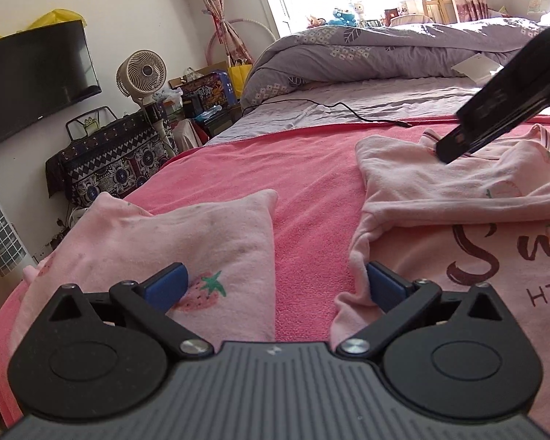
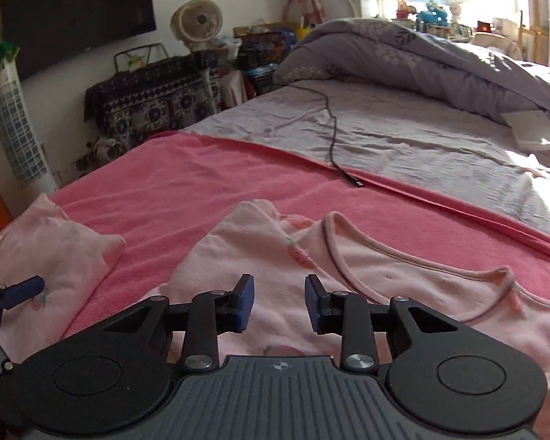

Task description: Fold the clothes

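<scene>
A pale pink shirt (image 1: 440,198) with dark lettering lies crumpled on the right of a pink towel (image 1: 311,190); its neckline (image 2: 385,253) shows in the right wrist view. A second pink garment (image 1: 172,234), folded and printed with a strawberry, lies on the left. My left gripper (image 1: 277,286) is open wide, low over the towel strip between the two garments, with nothing between its blue pads (image 1: 168,286). My right gripper (image 2: 279,304) hovers over the shirt (image 2: 275,256) below the collar, its jaws a little apart and not pinching any cloth. From the left wrist it is a blurred black shape (image 1: 454,146).
The towel covers the near part of a bed with a grey sheet (image 2: 403,139). A black cable (image 2: 333,135) ends at the towel's far edge. A purple duvet (image 1: 366,51) is heaped behind. A fan (image 1: 143,73), a wall screen (image 1: 33,77) and clutter stand left of the bed.
</scene>
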{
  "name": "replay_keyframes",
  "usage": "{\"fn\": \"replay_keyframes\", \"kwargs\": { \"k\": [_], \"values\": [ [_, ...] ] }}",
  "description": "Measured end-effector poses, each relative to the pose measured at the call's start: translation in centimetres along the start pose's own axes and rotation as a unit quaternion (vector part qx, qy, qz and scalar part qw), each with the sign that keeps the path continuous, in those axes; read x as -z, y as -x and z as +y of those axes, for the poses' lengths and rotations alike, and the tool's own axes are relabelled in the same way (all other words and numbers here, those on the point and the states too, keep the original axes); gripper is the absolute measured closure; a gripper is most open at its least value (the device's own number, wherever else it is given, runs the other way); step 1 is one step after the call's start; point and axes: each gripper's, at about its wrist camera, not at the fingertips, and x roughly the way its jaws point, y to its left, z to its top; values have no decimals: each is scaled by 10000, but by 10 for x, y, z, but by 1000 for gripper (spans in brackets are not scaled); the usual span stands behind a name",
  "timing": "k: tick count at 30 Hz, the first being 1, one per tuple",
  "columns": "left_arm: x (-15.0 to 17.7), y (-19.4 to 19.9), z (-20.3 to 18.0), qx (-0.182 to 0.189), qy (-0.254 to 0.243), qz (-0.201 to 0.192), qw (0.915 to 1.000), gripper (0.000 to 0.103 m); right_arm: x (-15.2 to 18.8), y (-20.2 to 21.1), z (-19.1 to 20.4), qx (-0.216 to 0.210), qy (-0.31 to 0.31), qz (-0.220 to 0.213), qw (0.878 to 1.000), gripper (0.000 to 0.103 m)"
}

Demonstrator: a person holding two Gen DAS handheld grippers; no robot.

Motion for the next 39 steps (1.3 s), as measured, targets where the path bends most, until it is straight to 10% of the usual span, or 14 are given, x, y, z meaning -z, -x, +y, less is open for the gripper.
{"fn": "replay_keyframes", "kwargs": {
  "k": [9,15,21,32,39],
  "values": [
    [2,1,7,162,112,-91,9998,0,-46,-98,24,619,115,-263,9977,72],
    [3,2,9,203,146,-115,9996,0,-47,-61,1,273,-516,-372,9976,67],
    [3,3,8,204,157,-128,9996,0,-34,-61,32,582,349,236,9974,65],
    [3,2,8,230,185,-142,9995,0,-43,-102,40,794,326,-166,9962,88],
    [4,2,6,231,184,-142,9995,0,-23,-10,-1,245,-544,-638,9962,71]
  ]
}}
